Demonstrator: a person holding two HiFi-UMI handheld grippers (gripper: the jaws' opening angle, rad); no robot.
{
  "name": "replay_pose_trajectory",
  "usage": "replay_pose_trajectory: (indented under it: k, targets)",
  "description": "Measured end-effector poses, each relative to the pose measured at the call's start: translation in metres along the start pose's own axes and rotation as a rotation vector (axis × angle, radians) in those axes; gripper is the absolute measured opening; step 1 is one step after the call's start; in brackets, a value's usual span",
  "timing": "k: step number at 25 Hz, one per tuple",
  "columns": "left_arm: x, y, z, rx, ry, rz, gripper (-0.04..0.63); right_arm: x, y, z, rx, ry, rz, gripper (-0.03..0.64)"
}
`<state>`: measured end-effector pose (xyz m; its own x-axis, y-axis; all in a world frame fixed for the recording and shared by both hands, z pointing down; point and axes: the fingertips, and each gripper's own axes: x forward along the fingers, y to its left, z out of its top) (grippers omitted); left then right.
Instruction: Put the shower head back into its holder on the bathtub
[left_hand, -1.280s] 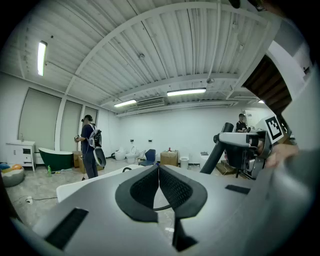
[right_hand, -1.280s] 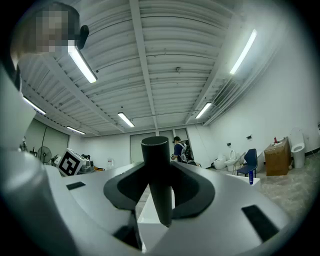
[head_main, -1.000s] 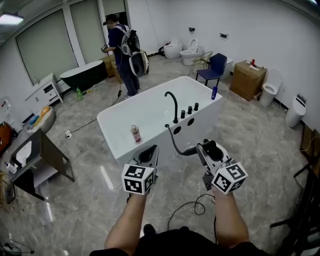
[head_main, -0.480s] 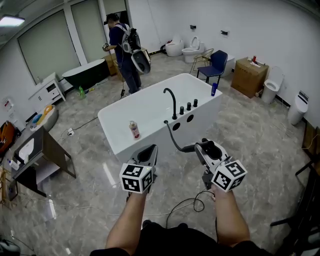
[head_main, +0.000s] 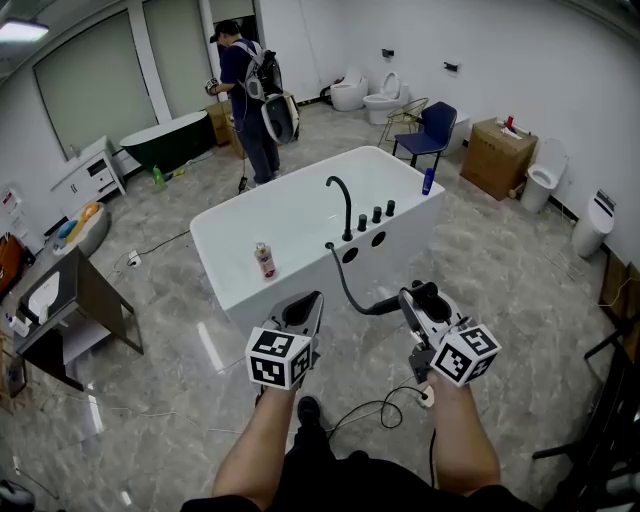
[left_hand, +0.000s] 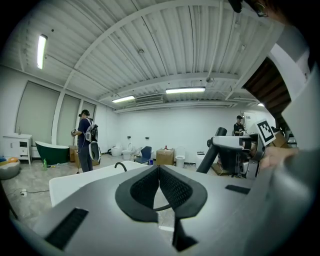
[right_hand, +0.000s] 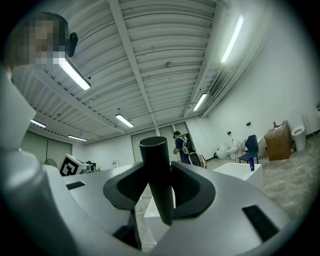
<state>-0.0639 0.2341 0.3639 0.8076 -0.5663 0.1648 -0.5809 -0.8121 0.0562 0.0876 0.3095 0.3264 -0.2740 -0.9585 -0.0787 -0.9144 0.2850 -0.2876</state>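
Note:
The white bathtub stands ahead of me, with a black faucet and three black knobs on its near rim. A black hose runs from that rim down to the black shower head. My right gripper is shut on it, level, a little short of the tub's side. In the right gripper view the black handle stands upright between the pads of that gripper. My left gripper is shut and empty, left of the shower head. I cannot make out the holder.
A small bottle stands on the tub's near rim and a blue one on the far corner. A cable lies looped on the floor by my feet. A person stands beyond the tub. A blue chair and a cardboard box stand at the back right.
Both grippers have sunk slightly, the shower head still in the right one. The tub looks a bit farther off, and a shoe has come into view below the grippers.

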Motion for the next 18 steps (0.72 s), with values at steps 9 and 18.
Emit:
replay_pose_trajectory:
  k: [9, 18]
  targets:
    - [0.054, 0.060, 0.015, 0.017, -0.004, -0.038, 0.017, 0.077, -0.028, 0.011, 0.004, -0.011, -0.020, 0.153]
    - [0.092, 0.126, 0.018, 0.016, 0.009, -0.071, 0.017, 0.171, -0.028, 0.003, -0.003, 0.024, 0.005, 0.150]
